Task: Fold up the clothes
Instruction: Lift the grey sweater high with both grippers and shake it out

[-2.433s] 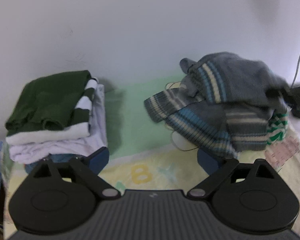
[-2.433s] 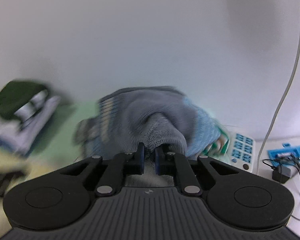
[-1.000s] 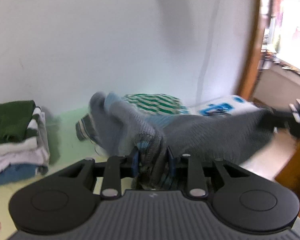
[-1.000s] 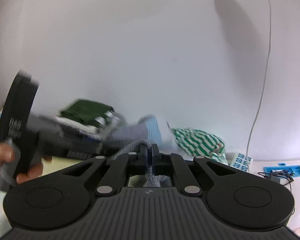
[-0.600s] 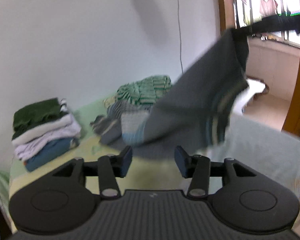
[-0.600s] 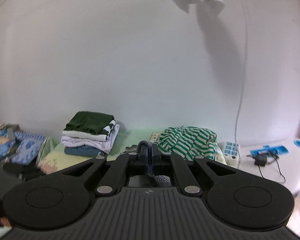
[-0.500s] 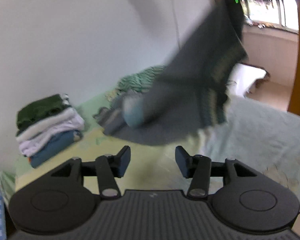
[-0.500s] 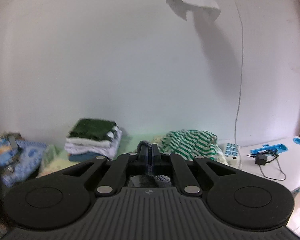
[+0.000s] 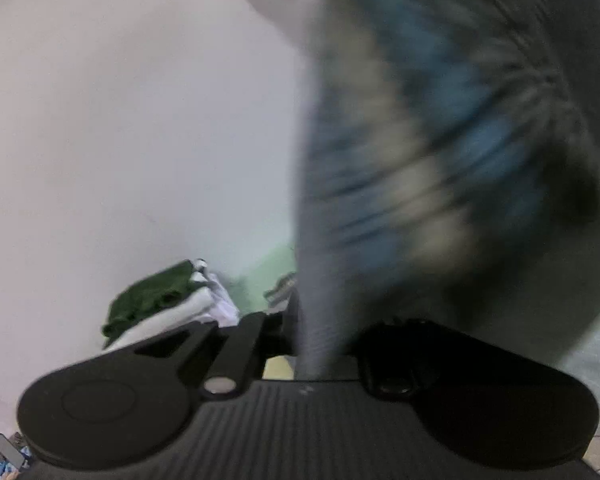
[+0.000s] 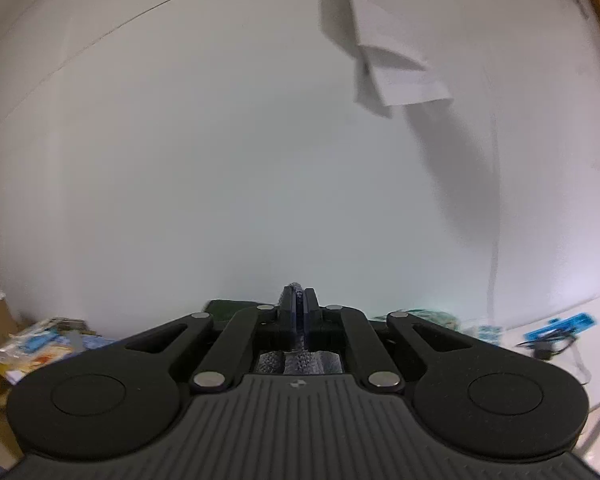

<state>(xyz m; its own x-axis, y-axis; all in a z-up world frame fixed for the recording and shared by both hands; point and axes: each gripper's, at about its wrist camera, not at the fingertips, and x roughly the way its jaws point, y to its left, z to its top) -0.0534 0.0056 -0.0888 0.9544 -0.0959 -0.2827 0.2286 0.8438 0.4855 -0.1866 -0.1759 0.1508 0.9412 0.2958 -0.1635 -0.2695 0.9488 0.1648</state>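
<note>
I am holding the grey knit sweater (image 9: 440,160) up in the air, and in the left wrist view it is filling the whole right side of the frame as a blurred sheet of grey wool with blue and cream stripes, hanging down to the left gripper (image 9: 316,344). Its jaws are closing, with a narrow fold of that wool running down between them; I judge they are taking a second hold so the garment can be spread between two points. In the right wrist view, the right gripper (image 10: 299,312) is sitting at lower centre with its jaws clenched on a thin ridge of the same grey knit, the cloth bunching just behind the fingers (image 10: 286,316). I am keeping it aloft, I think, to let it hang straight before laying it down to fold. At the lower left of the left view, the stack of folded clothes (image 9: 168,304), dark green on top of white, is resting against the white wall (image 9: 140,120). In the right view the wall (image 10: 220,160) is taking up most of the frame, with a white paper (image 10: 388,64) pinned at upper right, a cable (image 10: 494,208) running down the right side and clutter along the bottom edges. The air ahead of both grippers is looking open; the hanging wool itself is blocking my view to the right.
</note>
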